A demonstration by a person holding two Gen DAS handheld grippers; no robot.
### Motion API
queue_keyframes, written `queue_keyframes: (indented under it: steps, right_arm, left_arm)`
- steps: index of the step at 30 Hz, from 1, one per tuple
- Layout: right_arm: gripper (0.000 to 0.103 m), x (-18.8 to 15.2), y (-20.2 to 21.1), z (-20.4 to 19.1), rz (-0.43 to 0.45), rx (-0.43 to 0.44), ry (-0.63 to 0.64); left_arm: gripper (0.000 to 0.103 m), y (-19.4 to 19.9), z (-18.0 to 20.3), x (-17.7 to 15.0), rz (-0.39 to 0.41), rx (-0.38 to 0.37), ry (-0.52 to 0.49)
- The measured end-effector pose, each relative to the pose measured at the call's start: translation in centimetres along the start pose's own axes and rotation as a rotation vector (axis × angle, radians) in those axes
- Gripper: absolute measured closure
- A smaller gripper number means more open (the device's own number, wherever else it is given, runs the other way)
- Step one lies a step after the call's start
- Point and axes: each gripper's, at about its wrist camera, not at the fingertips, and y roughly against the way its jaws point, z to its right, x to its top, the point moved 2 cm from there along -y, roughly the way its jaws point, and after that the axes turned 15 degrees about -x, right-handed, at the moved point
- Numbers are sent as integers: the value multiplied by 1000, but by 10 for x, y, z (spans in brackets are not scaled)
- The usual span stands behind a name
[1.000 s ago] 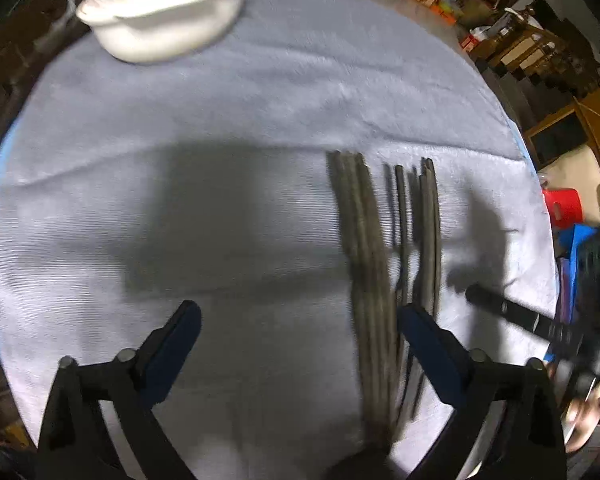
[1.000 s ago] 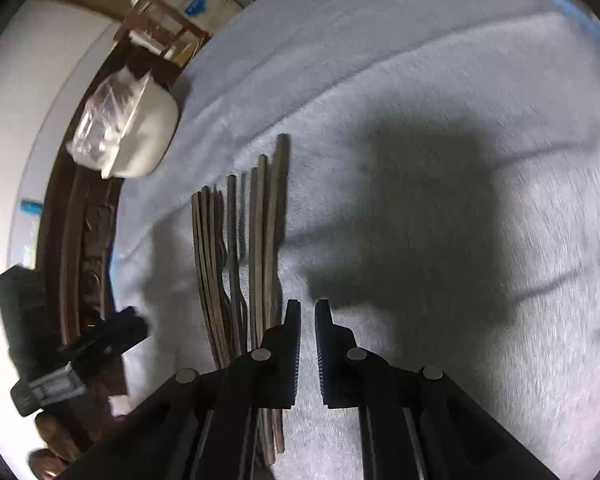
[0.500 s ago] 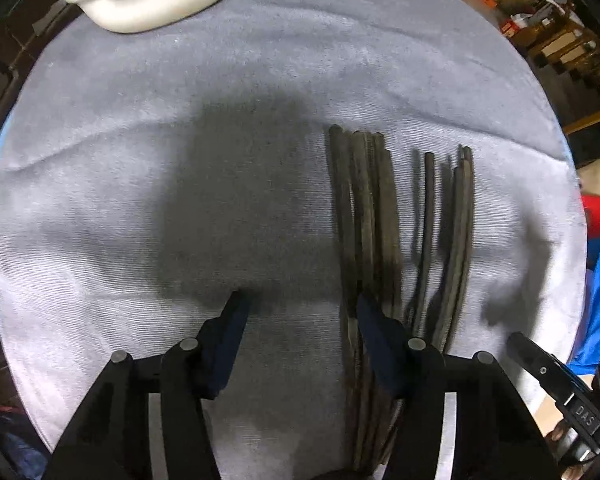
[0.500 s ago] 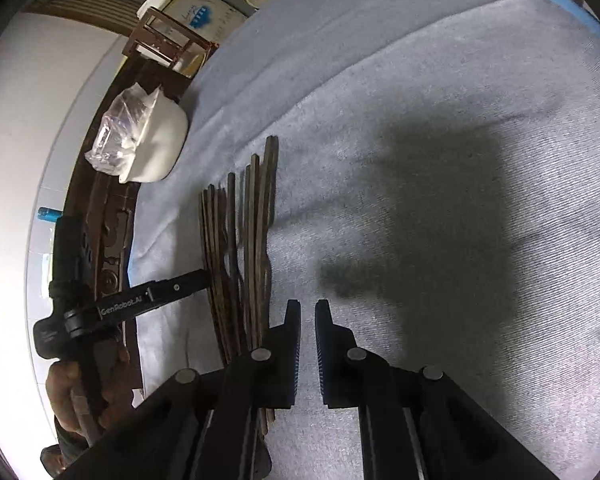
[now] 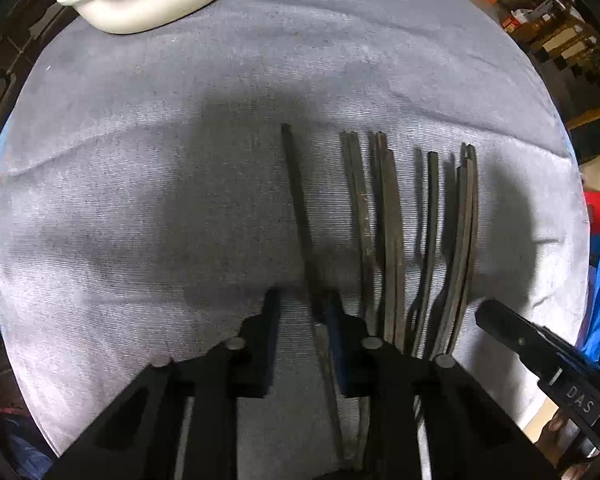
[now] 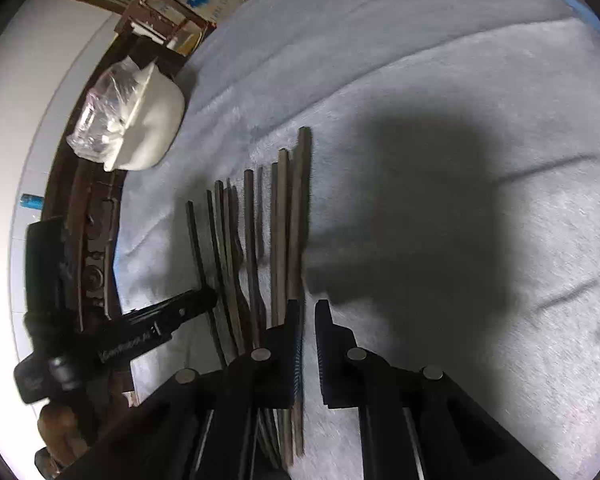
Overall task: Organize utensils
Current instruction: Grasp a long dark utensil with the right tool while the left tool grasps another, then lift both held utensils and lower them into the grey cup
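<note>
**Left gripper narrowed around 1 utensil**

The left gripper [image 5: 300, 308] pointed straight down over the grey cloth [image 5: 140, 200]; the right gripper [image 6: 307, 320] slanted down beside the row of utensils [image 6: 260, 240]. Open cloth stretched left toward the white bowl [image 5: 152, 0] at the table's edge. The left jaws had just been closing, with 1 separated utensil [image 5: 298, 208] between them, touching the right pad; a gap remained on the left. The right fingers stood nearly together, empty.
</note>
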Motion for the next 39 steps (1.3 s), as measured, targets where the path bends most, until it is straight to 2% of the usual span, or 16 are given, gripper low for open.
queue_keyframes:
  steps: [2, 8, 10, 15, 19, 21, 23, 30, 34, 35, 39]
  right_arm:
    - [92, 2, -4, -7, -8, -26, 5]
    - [90, 7, -6, -21, 1, -121, 26]
    - [89, 7, -13, -23, -37, -135, 22]
    - [91, 7, -10, -25, -19, -171, 28]
    - [92, 5, 1, -22, -3, -248, 59]
    - [90, 7, 6, -13, 13, -262, 22]
    - [89, 10, -1, -8, -44, -267, 2]
    - [88, 19, -7, -15, -71, -296, 34]
    - [89, 28, -10, -27, -87, -338, 104]
    - [96, 28, -10, -27, -85, -340, 100]
    - [96, 25, -3, -20, -44, -319, 70]
  left_arm:
    - [92, 2, -3, 0, -2, 0, -7]
    - [92, 8, -13, 5, -13, -26, -18]
    - [92, 6, -14, 8, -11, -22, -23]
    - [92, 1, -6, 3, -11, -36, -77]
    - [97, 3, -7, 0, -30, -28, -105]
    - [98, 7, -4, -8, -51, -30, -113]
    - [98, 7, -4, -9, -65, -23, -125]
    - [98, 0, 10, -10, -83, 29, -156]
    - [97, 0, 23, -12, -81, 48, -194]
    - [98, 0, 24, -13, -81, 47, -200]
    - [98, 4, 15, -12, -93, 2, -181]
